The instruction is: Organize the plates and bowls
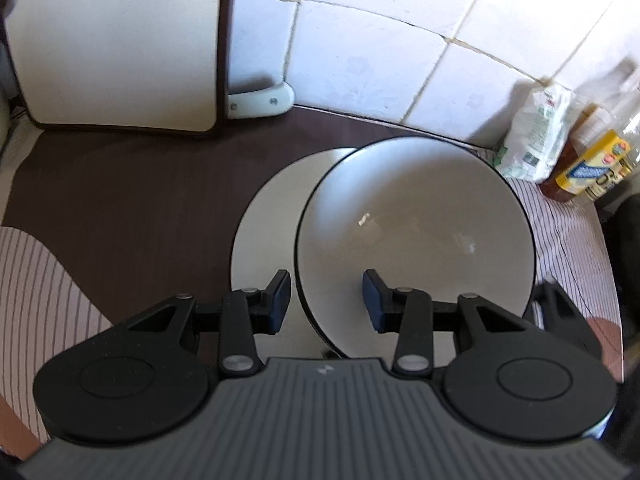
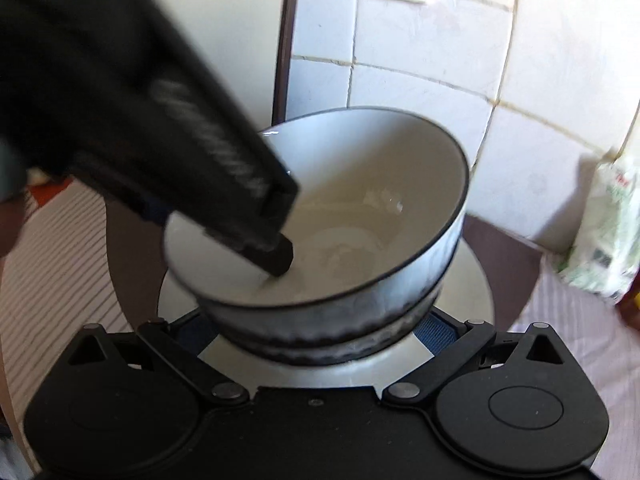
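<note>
Left wrist view: the left tool [image 1: 326,300] straddles the near rim of the white bowl [image 1: 412,224], one finger outside and one inside. The pads stand apart and do not touch the rim. The bowl sits ahead of the tool over a white plate [image 1: 272,208] on the dark desk [image 1: 132,184]. A bag [image 1: 532,140] and bottles [image 1: 592,160] stand ahead to the right.

Right wrist view: the right tool [image 2: 320,330] has its fingers spread on either side of the bowl's [image 2: 360,208] base, above the plate [image 2: 468,292]. I cannot tell whether the pads press it. The left tool's finger [image 2: 276,256] reaches inside the bowl.
</note>
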Motion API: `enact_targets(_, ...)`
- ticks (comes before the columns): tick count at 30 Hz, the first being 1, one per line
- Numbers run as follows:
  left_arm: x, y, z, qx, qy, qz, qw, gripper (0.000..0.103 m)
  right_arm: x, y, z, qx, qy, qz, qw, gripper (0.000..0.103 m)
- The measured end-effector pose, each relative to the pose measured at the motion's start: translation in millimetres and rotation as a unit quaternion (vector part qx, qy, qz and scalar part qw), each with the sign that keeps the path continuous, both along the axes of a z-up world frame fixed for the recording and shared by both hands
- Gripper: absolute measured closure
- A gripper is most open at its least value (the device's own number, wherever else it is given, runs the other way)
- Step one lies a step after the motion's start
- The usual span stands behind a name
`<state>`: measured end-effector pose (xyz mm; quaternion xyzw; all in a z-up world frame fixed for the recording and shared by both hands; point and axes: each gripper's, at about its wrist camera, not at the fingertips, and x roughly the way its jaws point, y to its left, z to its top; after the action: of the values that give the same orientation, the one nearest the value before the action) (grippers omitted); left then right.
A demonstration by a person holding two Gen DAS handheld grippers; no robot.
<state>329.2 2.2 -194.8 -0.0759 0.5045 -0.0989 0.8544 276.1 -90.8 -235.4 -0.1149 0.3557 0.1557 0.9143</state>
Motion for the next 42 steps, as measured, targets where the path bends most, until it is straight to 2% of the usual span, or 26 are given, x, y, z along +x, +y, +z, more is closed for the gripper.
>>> enact_targets(4, -9, 2, 17, 0.005, -0.024, 0.013, 0.9996, 0.057, -19, -3, 14, -0.01, 0.012, -0.014, 1.0, 0.0)
enact_targets(7, -18, 4, 29, 0.005, -0.036, 0.024, 0.999, 0.056, -45, -20, 29, 0.019, 0.009, -0.026, 0.999, 0.0)
enact_targets(10, -35, 1, 44, 0.023, -0.053, 0.027, 0.9979, 0.056, -62, -30, 35, 0.037, 0.013, -0.037, 0.999, 0.0)
enact_targets(13, -55, 3, 58, 0.03, -0.064, 0.019, 0.9973, 0.053, -74, -38, 42, 0.027, 0.01, -0.057, 0.998, 0.0)
enact_targets(19, -98, 16, 98, 0.03, -0.088, 0.018, 0.9955, 0.048, -106, -49, 75, 0.011, -0.016, -0.104, 0.994, 0.0)
enact_targets(23, -131, 21, 125, 0.052, -0.107, 0.011, 0.9929, 0.043, -123, -65, 97, 0.04, -0.024, -0.132, 0.99, 0.0)
enact_targets(29, -171, 32, 153, 0.063, -0.1, 0.01, 0.993, 0.039, -141, -79, 124, 0.077, -0.011, -0.193, 0.978, 0.0)
enact_targets(33, -197, 35, 167, 0.068, -0.11, 0.008, 0.9916, 0.028, -158, -81, 143, 0.069, -0.011, -0.22, 0.973, 0.0)
enact_targets(38, -220, 32, 183, 0.057, -0.12, -0.009, 0.991, 0.027, -179, -79, 161, 0.032, -0.012, -0.26, 0.965, 0.0)
enact_targets(42, -236, 33, 196, 0.059, -0.135, -0.008, 0.9891, 0.024, -191, -75, 170, 0.009, -0.015, -0.25, 0.968, 0.0)
